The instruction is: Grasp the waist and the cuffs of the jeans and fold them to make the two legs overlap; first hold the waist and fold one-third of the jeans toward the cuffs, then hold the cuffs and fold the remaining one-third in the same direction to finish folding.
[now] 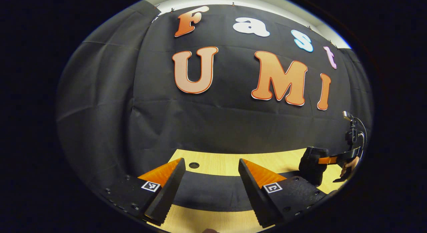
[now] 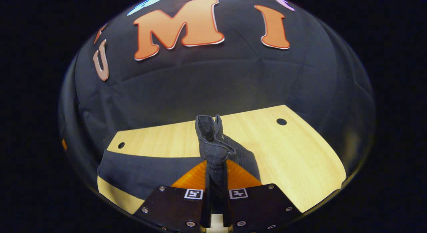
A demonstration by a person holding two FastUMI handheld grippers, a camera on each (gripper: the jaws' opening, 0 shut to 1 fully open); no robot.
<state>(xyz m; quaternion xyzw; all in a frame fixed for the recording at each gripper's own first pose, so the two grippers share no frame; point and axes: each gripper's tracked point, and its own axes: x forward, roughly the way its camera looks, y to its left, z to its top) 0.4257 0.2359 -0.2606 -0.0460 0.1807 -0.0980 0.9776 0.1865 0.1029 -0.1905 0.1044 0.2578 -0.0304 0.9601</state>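
On the pale wooden table (image 2: 300,159), backed by the black cloth wall (image 1: 106,102), the dark jeans (image 2: 140,173) lay flat in a band along the near side. The table had small round holes (image 2: 281,121) near its far corners, and bare wood stretched to the right of the cloth. The right gripper (image 2: 216,179) was pinching a raised fold of the jeans. The left gripper (image 1: 211,179) hung spread above the jeans, holding nothing.
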